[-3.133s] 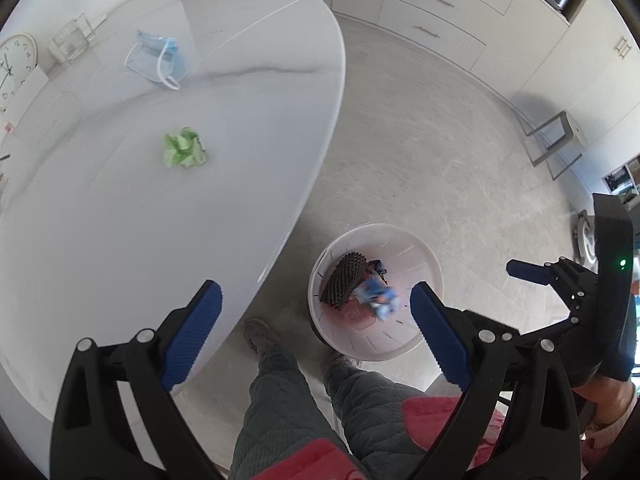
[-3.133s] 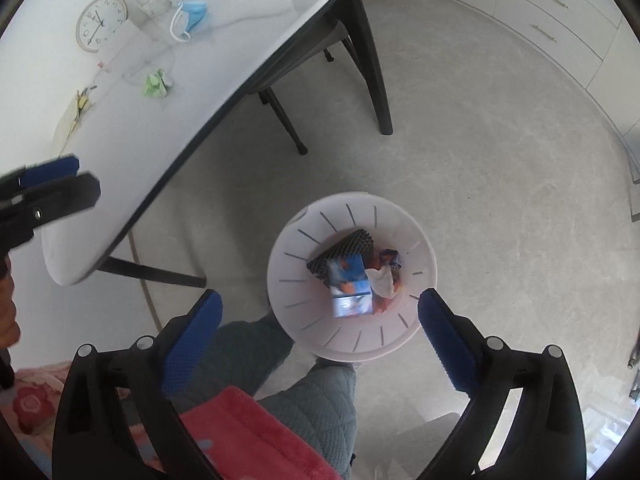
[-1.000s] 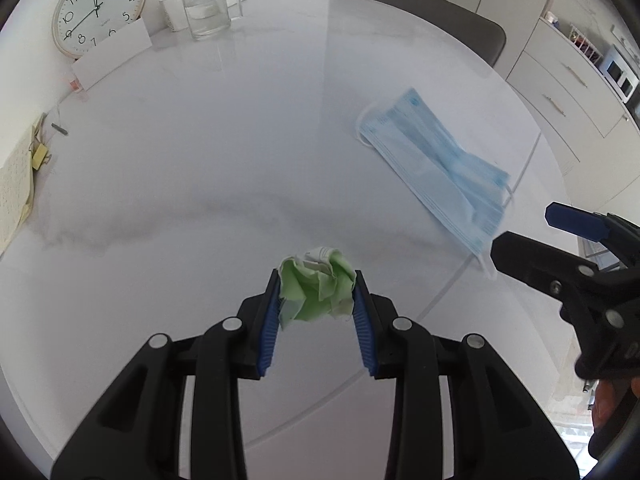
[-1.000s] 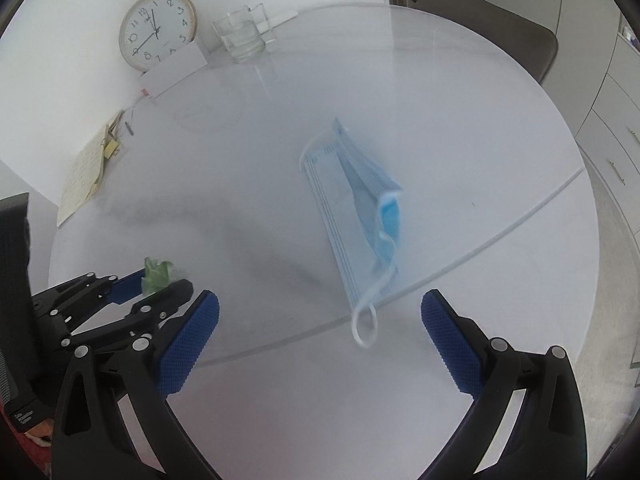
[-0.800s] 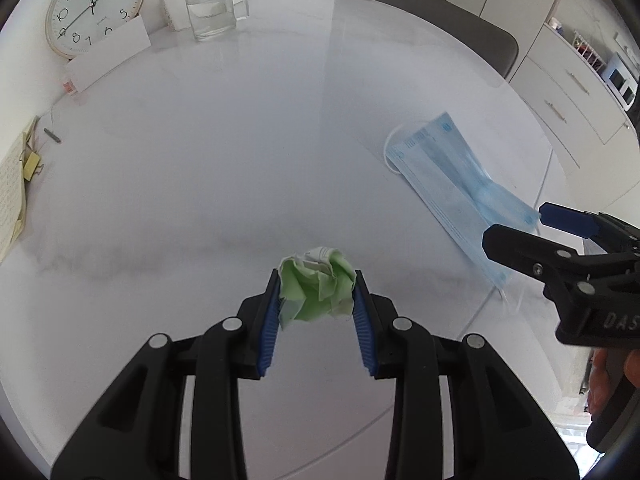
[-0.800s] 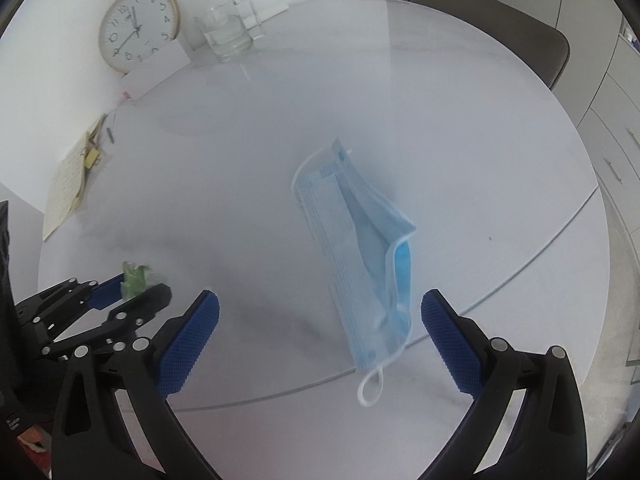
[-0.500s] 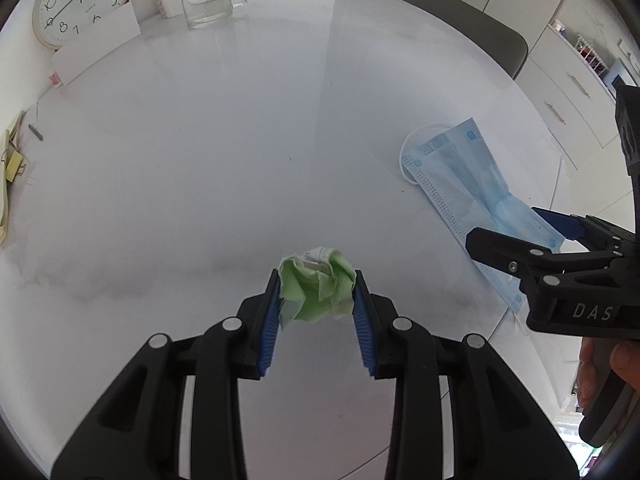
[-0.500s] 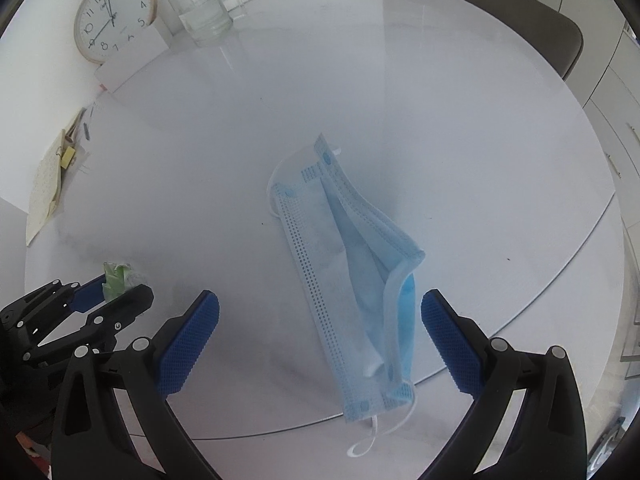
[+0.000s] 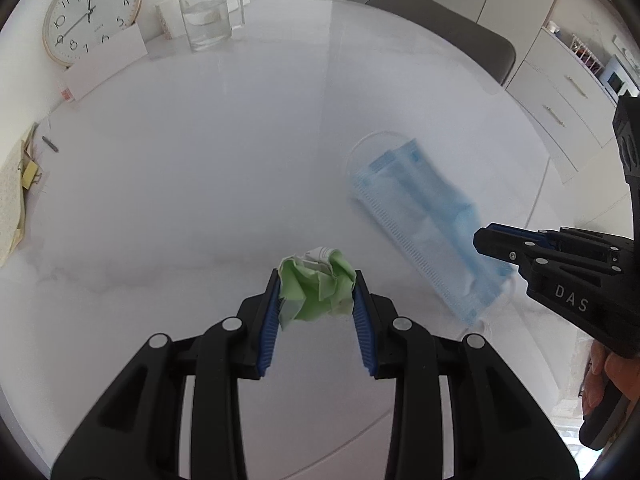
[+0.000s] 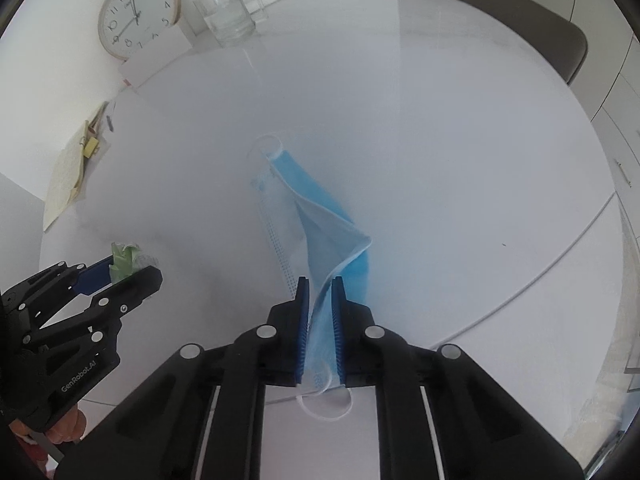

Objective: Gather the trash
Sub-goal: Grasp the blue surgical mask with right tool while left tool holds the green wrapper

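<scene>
The left claw (image 9: 316, 300) is clenched on a crumpled green paper wad (image 9: 318, 294), its blue pads pressing the wad from both sides. In the left wrist view the wad sits at the fingertips just over the white worktop (image 9: 240, 160); whether it touches the surface cannot be told. Holding it this way looks meant to keep one piece of trash secured while the other hand gathers a second.

The right claw (image 10: 320, 320) has just been closing, and its jaws now pinch the near end of a blue face mask (image 10: 316, 216), with the fabric caught between the pads. The grip falls on the end closest to the worktop's front edge, probably because that end is the easiest to reach and a thin, flat sheet is best taken by a fold that stands proud of the surface.

The mask is folded lengthwise, one flap raised into a ridge. Its long axis runs away from the right claw, from the pinched near end toward the far end that points up and slightly left in the right wrist view, toward the clock (image 10: 138, 16) and the glass (image 10: 230, 14) at the back. One white ear loop (image 10: 326, 408) hangs below the pads; the other (image 10: 266, 146) lies on the worktop at the far end. Most of the mask rests on the surface.
</scene>
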A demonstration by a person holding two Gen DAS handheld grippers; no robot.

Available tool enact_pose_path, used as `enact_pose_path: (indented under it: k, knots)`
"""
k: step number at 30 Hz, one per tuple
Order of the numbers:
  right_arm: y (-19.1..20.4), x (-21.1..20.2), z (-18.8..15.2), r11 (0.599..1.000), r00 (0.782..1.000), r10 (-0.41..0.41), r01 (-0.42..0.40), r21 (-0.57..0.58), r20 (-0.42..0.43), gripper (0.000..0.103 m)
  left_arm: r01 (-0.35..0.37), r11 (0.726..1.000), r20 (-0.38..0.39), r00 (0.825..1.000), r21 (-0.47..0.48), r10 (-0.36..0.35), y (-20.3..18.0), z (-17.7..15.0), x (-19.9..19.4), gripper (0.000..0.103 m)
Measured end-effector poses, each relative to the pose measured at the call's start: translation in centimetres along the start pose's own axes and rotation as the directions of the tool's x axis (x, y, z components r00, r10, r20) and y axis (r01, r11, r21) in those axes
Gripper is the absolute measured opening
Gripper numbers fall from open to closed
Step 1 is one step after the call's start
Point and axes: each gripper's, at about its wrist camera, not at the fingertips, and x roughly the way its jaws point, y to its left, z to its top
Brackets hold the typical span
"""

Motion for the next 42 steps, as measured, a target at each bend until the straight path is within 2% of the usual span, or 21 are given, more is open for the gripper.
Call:
enact_pose_path:
  k: [8,13,16,17,18,20,21,23,26,29,37,42]
  knots:
    - [-0.4,-6.9,-4.7,0.999,0.994,0.022,-0.025,0.028,0.106,0.009,0.010,0.999,0.057,0.998,0.046,-0.013,-4.1,-3.1,-4.9,0.033]
    - [-1.0,-8.6,-7.3,0.998,0.992,0.043,-0.047,0.031,0.117,0.009,0.021,0.999,0.062,0.998,0.043,-0.023,-6.3,-5.3,-6.8,0.033]
    - [-0.9,-8.6,-7.7,0.999,0.995,0.034,-0.035,0.009,0.098,0.012,0.023,1.000,0.051,0.998,0.020,-0.024,-6.2,-6.0,-7.2,0.033]
    - [-0.9,-8.6,-7.6,0.999,0.995,0.032,-0.033,0.004,0.096,0.016,0.021,1.000,0.051,0.998,0.015,-0.022,-6.1,-6.1,-7.3,0.033]
    - [-0.8,-8.4,-7.4,0.999,0.995,0.036,-0.036,-0.001,0.092,0.019,0.011,1.000,0.052,0.999,0.008,-0.011,-5.9,-6.2,-7.4,0.033]
    - [-0.6,-7.7,-6.8,0.999,0.996,0.038,-0.037,-0.015,0.080,0.033,0.007,1.000,0.051,0.999,0.002,-0.007,-5.6,-6.1,-7.3,0.033]
    - [-0.5,-7.3,-6.5,0.999,0.997,0.037,-0.035,-0.028,0.074,0.036,0.003,1.000,0.048,0.999,0.000,-0.003,-5.3,-5.9,-7.2,0.033]
    - [-0.1,-6.3,-5.7,0.998,0.997,0.036,-0.032,-0.053,0.066,0.050,-0.010,1.000,0.043,0.999,0.008,0.010,-4.8,-5.6,-7.0,0.033]
    - [0.6,-4.3,-4.1,0.997,0.998,0.027,-0.023,-0.072,0.051,0.066,-0.020,1.000,0.042,0.999,0.019,0.019,-4.2,-5.1,-6.6,0.033]
    - [1.0,-2.0,-2.4,0.996,0.999,0.010,-0.007,-0.085,0.033,0.078,-0.010,1.000,0.032,0.999,0.018,0.009,-3.2,-4.2,-5.9,0.033]
    - [2.0,3.6,2.1,0.988,0.998,-0.031,0.023,-0.154,-0.050,0.080,0.005,1.000,0.014,1.000,0.023,-0.006,-1.3,-1.6,-3.6,0.033]
    - [2.0,5.8,2.8,0.983,0.992,-0.076,0.057,-0.177,-0.099,0.078,0.023,1.000,0.002,1.000,0.006,-0.023,-0.3,-0.6,-2.3,0.034]
